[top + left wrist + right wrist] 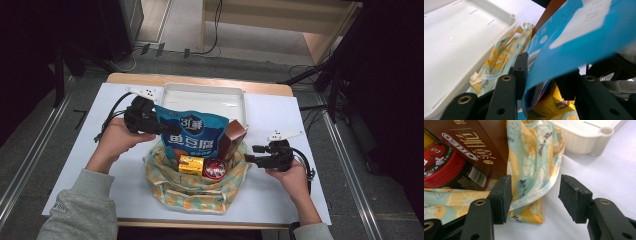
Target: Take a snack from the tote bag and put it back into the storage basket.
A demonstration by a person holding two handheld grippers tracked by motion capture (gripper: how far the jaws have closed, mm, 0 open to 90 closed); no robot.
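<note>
A: Item one, left gripper [159, 129]?
B: Its jaws are pinching the left edge of the blue snack bag [192, 131], which is standing up out of the patterned cloth bag [192, 192] at the table's middle.

A: Item two, right gripper [251, 157]?
B: It is holding its jaws spread, with the cloth bag's right rim lying between them, touching one pad.

A: Surroundings?
B: A brown biscuit box [232, 140], a red round tin [215, 169] and a yellow packet [191, 164] are sitting in the cloth bag; a white tray [202, 96] is lying just beyond, at the far side
</note>
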